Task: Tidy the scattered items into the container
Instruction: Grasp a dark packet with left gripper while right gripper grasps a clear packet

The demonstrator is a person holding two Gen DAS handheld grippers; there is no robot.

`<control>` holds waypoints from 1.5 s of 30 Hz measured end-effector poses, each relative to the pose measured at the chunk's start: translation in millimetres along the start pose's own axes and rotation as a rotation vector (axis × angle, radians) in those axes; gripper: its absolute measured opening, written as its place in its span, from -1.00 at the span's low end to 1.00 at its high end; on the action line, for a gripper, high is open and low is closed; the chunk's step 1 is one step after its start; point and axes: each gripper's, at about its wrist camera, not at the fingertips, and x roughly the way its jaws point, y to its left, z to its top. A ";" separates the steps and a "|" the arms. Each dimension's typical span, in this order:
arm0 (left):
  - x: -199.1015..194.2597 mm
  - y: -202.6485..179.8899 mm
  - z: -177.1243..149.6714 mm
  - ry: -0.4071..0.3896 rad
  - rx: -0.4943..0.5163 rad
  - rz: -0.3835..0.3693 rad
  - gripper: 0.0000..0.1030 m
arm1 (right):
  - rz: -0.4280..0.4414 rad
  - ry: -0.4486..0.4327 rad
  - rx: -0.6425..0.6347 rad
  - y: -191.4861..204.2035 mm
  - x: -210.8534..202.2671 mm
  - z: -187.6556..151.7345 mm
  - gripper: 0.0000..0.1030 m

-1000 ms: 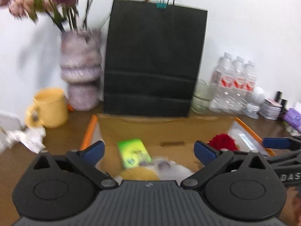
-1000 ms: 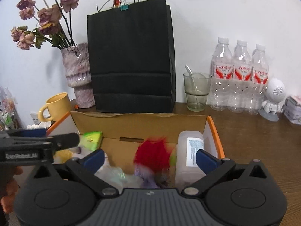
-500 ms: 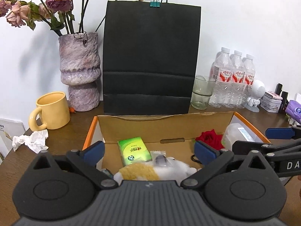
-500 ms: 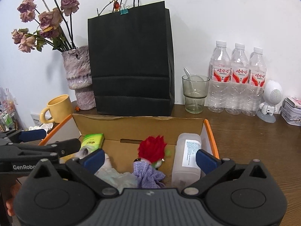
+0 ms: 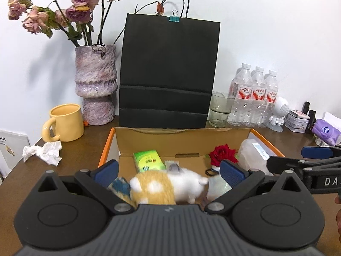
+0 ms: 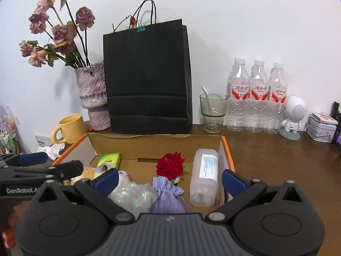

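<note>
Lying between spread left jaws, plush toy (image 5: 166, 183)

Open cardboard box (image 6: 157, 143) w/ orange rim holds: green packet (image 6: 109, 159), red rose (image 6: 170, 165), purple pouch (image 6: 168, 195), white bottle (image 6: 203, 181) lying flat, blurred orange-white plush (image 5: 166, 184).

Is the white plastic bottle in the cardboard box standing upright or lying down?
Lying down. The white plastic bottle rests on its side on the floor of the cardboard box, along the right wall, label facing up.
</note>
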 end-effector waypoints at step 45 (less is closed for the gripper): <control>-37.5 4.4 -86.7 0.152 -0.008 -0.172 0.19 | 0.037 0.187 -0.118 56.4 -10.4 -106.0 0.71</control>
